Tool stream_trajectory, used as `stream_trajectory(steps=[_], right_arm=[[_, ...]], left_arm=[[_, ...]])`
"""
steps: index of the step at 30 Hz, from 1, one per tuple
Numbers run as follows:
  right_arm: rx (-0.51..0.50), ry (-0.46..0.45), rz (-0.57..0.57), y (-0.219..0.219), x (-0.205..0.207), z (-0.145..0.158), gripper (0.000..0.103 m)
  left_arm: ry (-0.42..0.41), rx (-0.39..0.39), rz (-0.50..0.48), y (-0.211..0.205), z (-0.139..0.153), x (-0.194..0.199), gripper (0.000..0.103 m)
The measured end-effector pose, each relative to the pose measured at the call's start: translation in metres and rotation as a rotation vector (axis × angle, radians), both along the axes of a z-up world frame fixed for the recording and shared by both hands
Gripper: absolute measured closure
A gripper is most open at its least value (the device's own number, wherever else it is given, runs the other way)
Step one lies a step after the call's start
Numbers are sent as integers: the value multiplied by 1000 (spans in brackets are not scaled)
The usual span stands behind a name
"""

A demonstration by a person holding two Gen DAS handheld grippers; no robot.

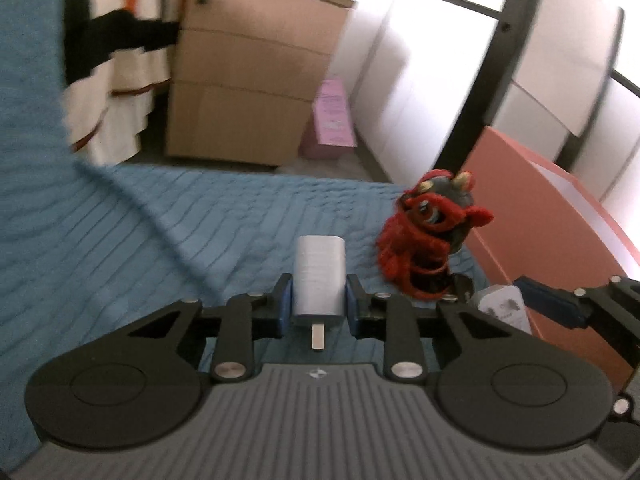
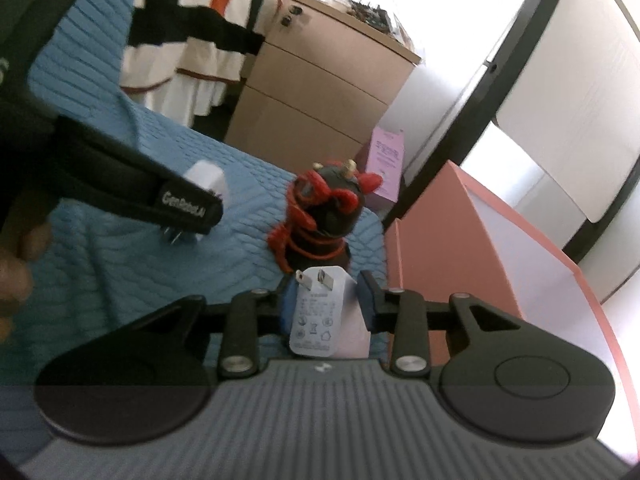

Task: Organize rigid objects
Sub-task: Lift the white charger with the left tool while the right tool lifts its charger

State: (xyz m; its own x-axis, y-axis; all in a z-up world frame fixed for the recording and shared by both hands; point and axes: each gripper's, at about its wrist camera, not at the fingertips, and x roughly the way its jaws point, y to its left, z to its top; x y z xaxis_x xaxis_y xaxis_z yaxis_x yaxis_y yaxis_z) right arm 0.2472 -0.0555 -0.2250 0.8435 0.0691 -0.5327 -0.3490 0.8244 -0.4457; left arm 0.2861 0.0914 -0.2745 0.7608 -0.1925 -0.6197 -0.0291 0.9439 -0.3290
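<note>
The left gripper [image 1: 319, 300] is clamped on a white charger [image 1: 319, 278], blue pads pressed against its two sides, prongs pointing back toward the camera, held above the blue quilted bedspread [image 1: 160, 248]. The right gripper [image 2: 327, 304] has a second white charger [image 2: 320, 316] between its jaws, prongs forward; the left pad is hidden behind the body and a small gap appears at the right pad, so a firm clamp cannot be confirmed. A red-and-black figurine [image 2: 320, 216] stands on the bedspread just ahead of both tools, with a pink box [image 2: 460, 248] beside it — the likely destination. Hazards: the right charger sits skewed and may slip or rotate out if lifted before the pads seat; either tool swinging toward the box may knock the figurine over; and both tools working close together — the left one crosses the right view — risks collision between them.
</note>
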Motion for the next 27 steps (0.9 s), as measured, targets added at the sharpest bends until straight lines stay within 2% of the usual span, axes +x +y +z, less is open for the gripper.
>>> stream_trajectory(steps=[7,15,22,27], right_arm=[[44,29,76,7,-26,11,70],[121,98,150,11,-48,28,71],[275,285,137,-1,-45,32,71],[338,332,101,-9,-37,32,71]], left_arm=[[63,-63,92,18,6,-47,72],[93,-55,154,34,13,-77,72],[112,-11,178,34,14,-99,72],[121,-19,199,32,14,-107,72]])
